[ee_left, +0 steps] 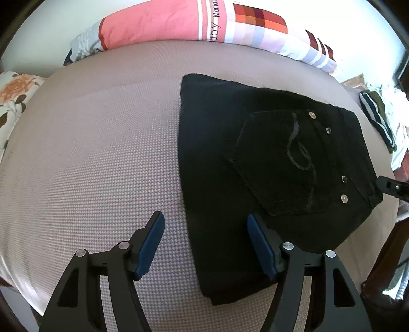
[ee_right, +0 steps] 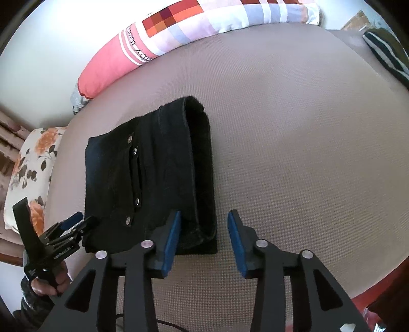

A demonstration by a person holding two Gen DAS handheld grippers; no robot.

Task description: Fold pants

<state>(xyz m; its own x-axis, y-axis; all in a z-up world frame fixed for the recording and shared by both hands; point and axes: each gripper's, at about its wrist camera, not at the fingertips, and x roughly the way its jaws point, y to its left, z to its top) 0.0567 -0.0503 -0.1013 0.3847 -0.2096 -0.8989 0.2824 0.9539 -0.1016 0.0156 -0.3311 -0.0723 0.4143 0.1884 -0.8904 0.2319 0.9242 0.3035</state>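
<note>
Black pants (ee_left: 268, 163) lie folded into a compact rectangle on the beige mattress (ee_left: 97, 153), back pocket and rivets facing up. My left gripper (ee_left: 204, 229) is open and empty, hovering over the near left edge of the pants. In the right wrist view the pants (ee_right: 150, 178) lie left of centre. My right gripper (ee_right: 204, 229) is open and empty above the near right corner of the fold. The left gripper also shows in the right wrist view (ee_right: 76, 224), at the pants' left corner, held by a hand.
A pink and checked bolster pillow (ee_left: 179, 23) lies along the far edge of the mattress. A floral pillow (ee_right: 30, 173) sits at the left. A pile of other clothes (ee_left: 381, 120) lies at the right edge.
</note>
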